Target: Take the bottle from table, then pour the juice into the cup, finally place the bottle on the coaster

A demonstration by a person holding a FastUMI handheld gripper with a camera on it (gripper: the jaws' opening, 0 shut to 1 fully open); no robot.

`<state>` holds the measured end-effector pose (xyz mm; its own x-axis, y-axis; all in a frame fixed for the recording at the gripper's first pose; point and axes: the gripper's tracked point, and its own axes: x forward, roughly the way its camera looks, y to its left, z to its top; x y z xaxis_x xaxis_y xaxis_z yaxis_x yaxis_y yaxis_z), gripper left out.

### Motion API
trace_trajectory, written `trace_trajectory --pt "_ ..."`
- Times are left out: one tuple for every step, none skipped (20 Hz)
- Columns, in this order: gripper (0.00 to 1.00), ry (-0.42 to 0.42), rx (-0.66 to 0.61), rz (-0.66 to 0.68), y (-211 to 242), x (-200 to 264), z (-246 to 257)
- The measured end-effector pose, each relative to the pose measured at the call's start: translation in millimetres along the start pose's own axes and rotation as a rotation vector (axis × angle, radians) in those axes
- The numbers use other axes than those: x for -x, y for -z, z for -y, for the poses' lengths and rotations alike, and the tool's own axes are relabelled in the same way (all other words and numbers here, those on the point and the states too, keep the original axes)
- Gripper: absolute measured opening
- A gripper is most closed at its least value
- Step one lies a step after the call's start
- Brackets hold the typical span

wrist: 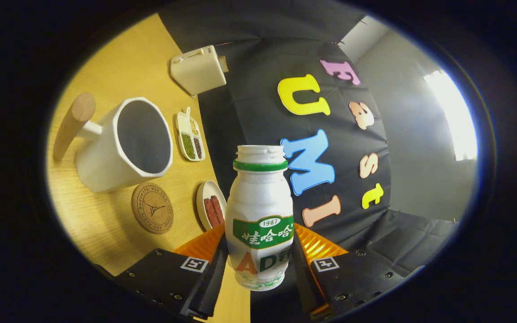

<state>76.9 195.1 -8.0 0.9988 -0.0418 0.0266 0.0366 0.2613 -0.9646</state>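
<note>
The bottle is open at the top and the whole scene is rolled to one side, so it seems to be carried tilted toward the cup; the main risk, as I judge it, is juice spilling onto the table short of the rim if the tilt grows before the mouth is over the cup. A second risk is the smooth plastic body slipping or twisting in the grip as it tips. The gripper is closed on the bottle, its fingers pressing the lower body from either side and only as far apart as the bottle is wide. The coaster lies beside the cup, bare.
</note>
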Motion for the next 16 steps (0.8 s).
trace_trajectory --pt "0.7 0.01 0.03 0.004 0 0 1" --pt "0.7 0.02 0.058 0.009 -2 1 3" --pt "0.7 0.028 0.086 0.015 -3 1 3" --pt "0.7 0.035 0.113 0.02 -5 1 4" --pt "0.7 0.042 0.14 0.026 -6 2 5" --pt "0.7 0.048 0.164 0.03 -8 3 5" --pt "0.7 0.051 0.184 0.037 -9 2 5" --pt "0.7 0.052 0.2 0.04 -10 2 5" --pt "0.7 0.05 0.211 0.045 -12 1 6" --pt "0.7 0.052 0.222 0.048 -13 0 6" --pt "0.7 0.053 0.234 0.051 -14 0 7" --pt "0.7 0.054 0.247 0.055 -16 -1 7" --pt "0.7 0.056 0.261 0.059 -18 -2 7" --pt "0.7 0.058 0.274 0.063 -18 -1 7" --pt "0.7 0.062 0.287 0.067 -19 -1 8" --pt "0.7 0.065 0.301 0.071 -21 -1 9"
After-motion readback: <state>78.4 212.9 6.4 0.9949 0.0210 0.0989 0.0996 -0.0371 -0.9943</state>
